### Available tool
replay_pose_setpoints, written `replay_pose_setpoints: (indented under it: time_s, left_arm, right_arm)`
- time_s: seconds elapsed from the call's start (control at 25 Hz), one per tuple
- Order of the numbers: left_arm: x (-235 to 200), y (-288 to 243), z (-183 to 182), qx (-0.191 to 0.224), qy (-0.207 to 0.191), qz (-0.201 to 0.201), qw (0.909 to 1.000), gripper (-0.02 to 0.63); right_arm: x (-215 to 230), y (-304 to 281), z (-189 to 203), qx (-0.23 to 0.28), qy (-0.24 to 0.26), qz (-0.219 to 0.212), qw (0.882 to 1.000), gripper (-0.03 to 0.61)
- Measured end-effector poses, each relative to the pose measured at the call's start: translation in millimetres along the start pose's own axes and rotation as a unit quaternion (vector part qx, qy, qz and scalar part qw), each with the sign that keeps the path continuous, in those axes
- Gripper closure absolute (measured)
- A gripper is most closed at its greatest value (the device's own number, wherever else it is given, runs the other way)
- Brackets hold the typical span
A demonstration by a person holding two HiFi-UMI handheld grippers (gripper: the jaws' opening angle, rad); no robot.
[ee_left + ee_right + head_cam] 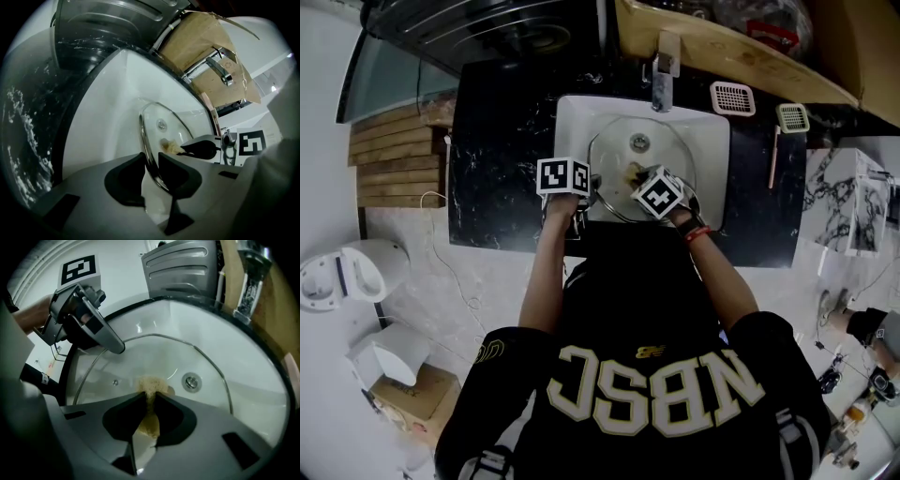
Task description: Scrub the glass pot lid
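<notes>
On shirt (656,394): "NBSC"; left gripper (151,159) clamps lid (164,126), right gripper (149,397) sponge (150,383).

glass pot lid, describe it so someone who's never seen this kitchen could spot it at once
Find the black counter with the white square sink under the faucet. In it is the glass pot lid, its edge clamped in the left hand-held gripper while the right hand-held gripper presses a yellowish scrub pad on it. It is the only see-through disc there, ringed in shiny metal.
</notes>
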State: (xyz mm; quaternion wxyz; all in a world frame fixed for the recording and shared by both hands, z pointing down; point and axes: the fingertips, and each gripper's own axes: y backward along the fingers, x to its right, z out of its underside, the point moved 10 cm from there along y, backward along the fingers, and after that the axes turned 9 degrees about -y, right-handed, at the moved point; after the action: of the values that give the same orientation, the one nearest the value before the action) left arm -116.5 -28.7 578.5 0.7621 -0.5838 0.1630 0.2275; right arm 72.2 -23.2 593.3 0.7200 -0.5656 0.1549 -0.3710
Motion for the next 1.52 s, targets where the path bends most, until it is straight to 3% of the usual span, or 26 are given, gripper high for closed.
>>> replay_pose_setpoints:
  time_s: [0.24, 0.44, 0.8, 1.16, 1.52]
  left_arm:
    - [-1.5, -2.0, 0.0, -0.008, 0.005, -0.004, 1.0, 0.509]
    - [-1.7, -1.3, 0.1, -0.009, 0.009, 0.004, 0.9999, 0.506]
    - [-1.3, -3.2, 0.9, -0.014, 0.007, 0.008, 0.9998, 0.505]
    - [-1.2, -2.0, 0.0, -0.003, 0.005, 0.016, 0.9999, 0.509]
    - [0.2, -1.9, 1.1, -0.006, -0.004, 0.006, 1.0, 0.509]
  right_arm:
    - [19.5, -27.6, -33.1, 0.047, -0.013, 0.016, 0.999, 0.509]
    - [49.2, -38.8, -45.2, 0.049, -0.014, 0.052, 0.997, 0.508]
    - [84.7, -19.0, -4.3, 0.014, -0.04, 0.096, 0.994, 0.509]
    - [45.5, 9.1, 32.5, -0.033, -0.028, 0.096, 0.994, 0.512]
    - [0.5, 6.4, 14.8, -0.022, 0.003, 0.055, 0.998, 0.514]
